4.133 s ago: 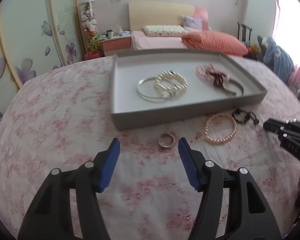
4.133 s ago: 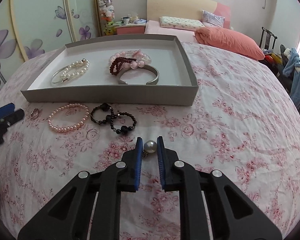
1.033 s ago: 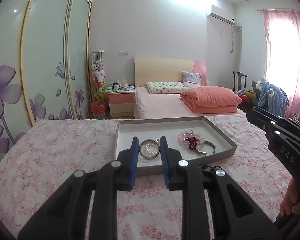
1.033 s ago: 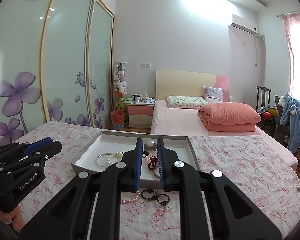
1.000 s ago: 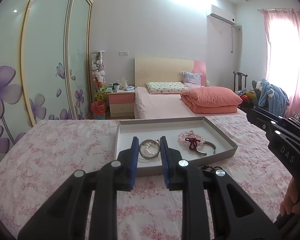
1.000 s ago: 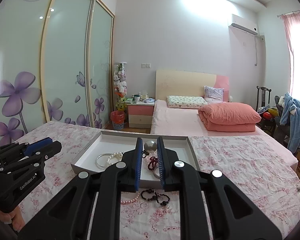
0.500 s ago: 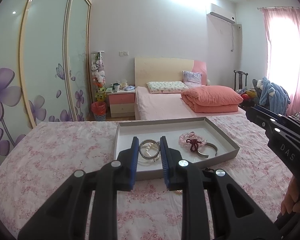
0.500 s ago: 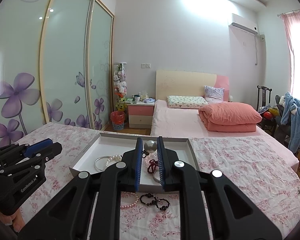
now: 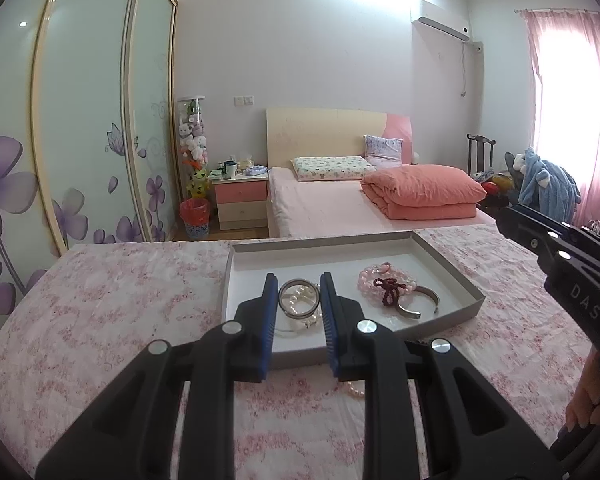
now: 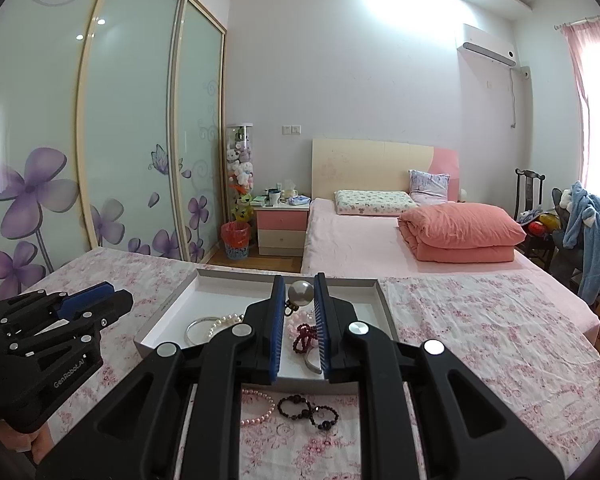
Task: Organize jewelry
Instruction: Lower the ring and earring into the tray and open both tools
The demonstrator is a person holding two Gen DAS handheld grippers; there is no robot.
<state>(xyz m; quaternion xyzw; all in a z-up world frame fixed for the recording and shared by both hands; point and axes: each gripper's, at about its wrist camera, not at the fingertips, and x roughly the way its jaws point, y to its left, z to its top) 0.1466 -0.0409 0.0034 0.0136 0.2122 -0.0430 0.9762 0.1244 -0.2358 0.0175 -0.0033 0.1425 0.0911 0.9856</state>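
Nearest me, my left claw [image 9: 299, 294] is clamped on a small silver ring [image 9: 299, 297], its blue pads pressing the band from both sides. My right claw [image 10: 298, 294] is closed on a pearl bead [image 10: 300, 293] that has a dark little fitting hanging below it. A few seconds ago both claws were low over the flowered bedspread [image 9: 112, 300], the left one wide open around the ring where it lay; now both pieces are lifted clear of the cloth. Over the last second the left claw has slid a little nearer the grey tray [image 9: 448, 272], which sits larger beneath it, while the right one has barely shifted. I judge both pickups done and the drop into the tray the step in hand.

Just beyond the fingers, still out on the bedspread in front of the tray, lie a pink bead bracelet [image 10: 260, 410] and a dark bead bracelet [image 10: 308, 410], side by side and close together, so I judge the sorting partly finished.

Further off, the tray already holds a white pearl bracelet [image 10: 224, 322] with a thin silver bangle [image 10: 198, 330] at its left, and to the right a pink bracelet [image 9: 384, 278] under a dark red bead strand [image 9: 388, 290], with an open silver cuff [image 9: 420, 304] beside them
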